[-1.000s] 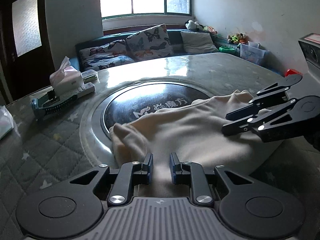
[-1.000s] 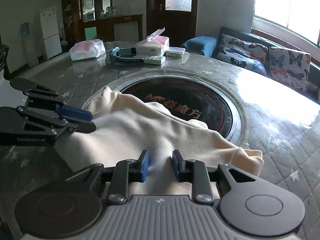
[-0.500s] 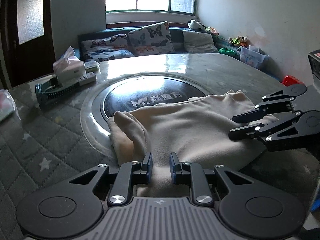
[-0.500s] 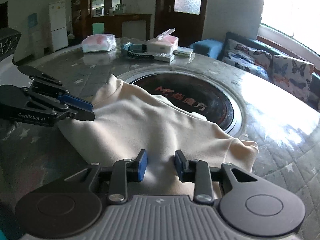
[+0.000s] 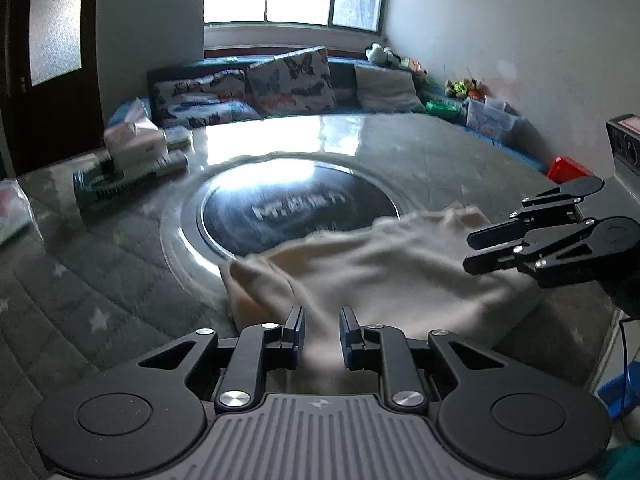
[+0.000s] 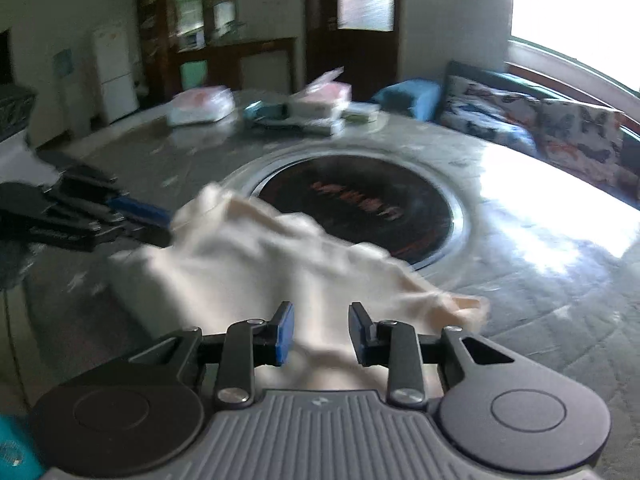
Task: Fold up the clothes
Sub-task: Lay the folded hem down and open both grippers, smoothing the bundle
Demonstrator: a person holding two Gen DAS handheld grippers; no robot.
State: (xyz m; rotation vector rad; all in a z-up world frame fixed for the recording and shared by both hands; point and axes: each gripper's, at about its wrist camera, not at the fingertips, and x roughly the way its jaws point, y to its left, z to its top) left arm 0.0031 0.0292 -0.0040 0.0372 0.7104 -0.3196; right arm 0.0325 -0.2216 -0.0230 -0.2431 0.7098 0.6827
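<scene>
A cream garment (image 5: 384,276) lies bunched on the round quilted table (image 5: 100,288), its far edge over the rim of the dark glass disc (image 5: 296,208). My left gripper (image 5: 321,334) is shut on the garment's near hem, and fabric fills the gap between its blue pads. My right gripper (image 6: 321,336) is shut on the hem at the other end of the garment (image 6: 256,264). Each gripper shows in the other's view: the right gripper (image 5: 470,252) at the garment's right side, the left gripper (image 6: 156,224) blurred at its left corner.
A tissue box (image 5: 134,144), a green brush-like item (image 5: 116,188) and a plastic bag (image 6: 200,106) sit on the table's far side. A sofa with butterfly cushions (image 5: 288,80) stands behind. A grey appliance (image 5: 626,148) stands at the right.
The garment has slid toward the table's near edge with both grippers, uncovering more of the dark disc. The right gripper's fingers stand slightly wider apart. Both views are now blurred by motion.
</scene>
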